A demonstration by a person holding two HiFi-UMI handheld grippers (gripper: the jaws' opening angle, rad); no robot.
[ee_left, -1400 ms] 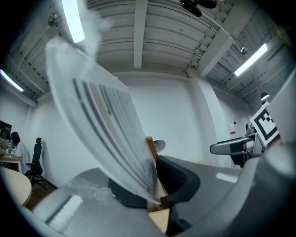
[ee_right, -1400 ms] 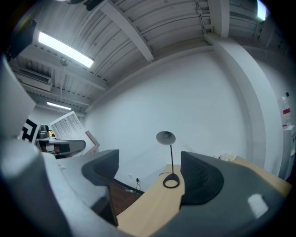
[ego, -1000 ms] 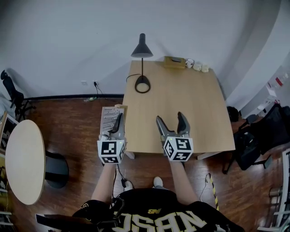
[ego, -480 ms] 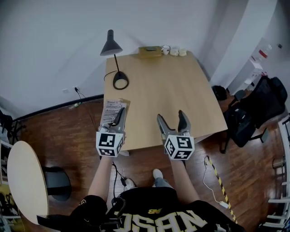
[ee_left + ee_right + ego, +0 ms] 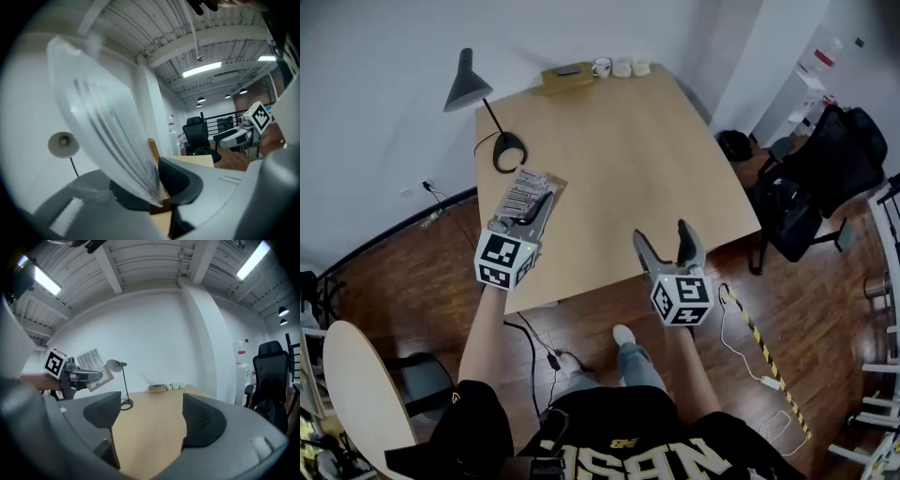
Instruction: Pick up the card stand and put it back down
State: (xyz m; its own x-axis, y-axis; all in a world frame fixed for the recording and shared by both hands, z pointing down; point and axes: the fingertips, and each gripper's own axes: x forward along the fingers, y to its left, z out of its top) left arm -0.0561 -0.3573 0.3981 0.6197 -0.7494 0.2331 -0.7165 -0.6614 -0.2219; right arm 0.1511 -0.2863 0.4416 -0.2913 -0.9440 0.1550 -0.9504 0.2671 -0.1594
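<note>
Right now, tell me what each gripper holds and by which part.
Left gripper grips the card stand at its panel's lower edge, beside the wooden base. Right gripper: open, empty.

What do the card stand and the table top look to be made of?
Card stand: clear, glossy plastic sheet, likely acrylic, since the wall shows through it; its base looks like pale wood. Table top: light matte wood or laminate, with faint grain.

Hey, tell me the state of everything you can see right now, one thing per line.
Clear acrylic card stand with wooden base: held in the air, tilted.
Left tongs: shut on the card stand.
Right tongs: open, empty.
Black desk lamp: upright on the wooden table.
Three white cups: standing at table's far edge.
</note>
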